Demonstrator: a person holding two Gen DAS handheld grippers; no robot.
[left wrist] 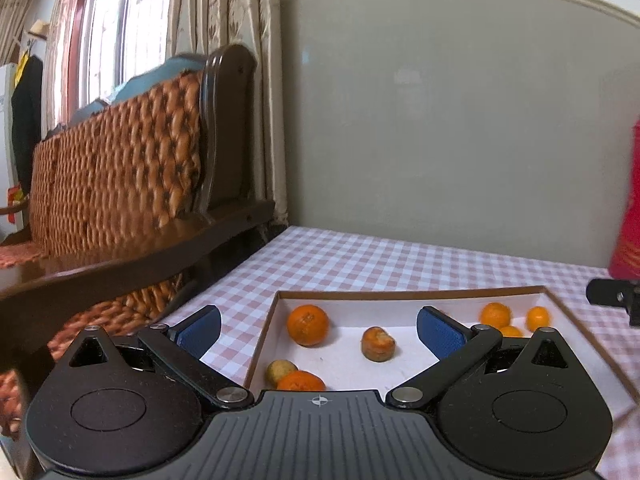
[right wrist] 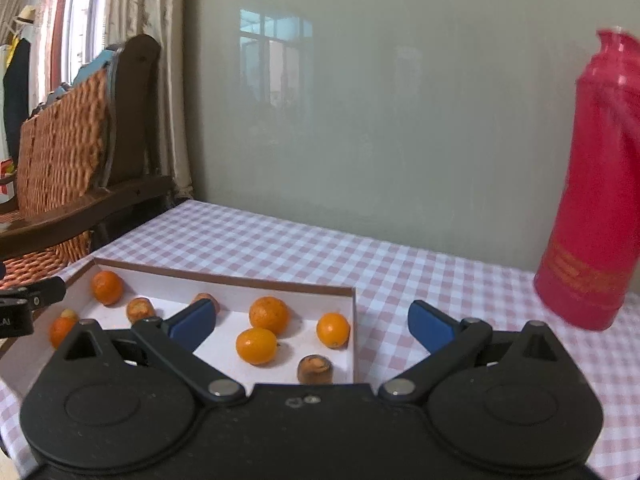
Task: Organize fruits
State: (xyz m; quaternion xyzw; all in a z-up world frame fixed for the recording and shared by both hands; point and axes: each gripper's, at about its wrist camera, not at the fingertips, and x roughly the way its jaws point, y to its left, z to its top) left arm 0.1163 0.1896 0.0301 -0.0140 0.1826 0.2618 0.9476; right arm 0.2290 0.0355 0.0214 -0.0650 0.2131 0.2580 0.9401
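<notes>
Both grippers (left wrist: 318, 326) (right wrist: 312, 322) agape (oranges (right wrist: 269, 314) bright, some browned)

A gray-green wall (right wrist: 380, 120) stands behind. At ten o'clock sits a woven chair (left wrist: 116, 168), with curtains (left wrist: 224, 32) and a bright window (left wrist: 108, 28) behind.

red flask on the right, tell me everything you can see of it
The red flask is tall and glossy, looks like metal or plastic, with a narrower neck and rounded shoulder. Gold print, too blurred to read, marks its lower body. It stands upright on the checked tablecloth near the wall, right of the fruit box, apart from it. Nothing else touches it.
</notes>
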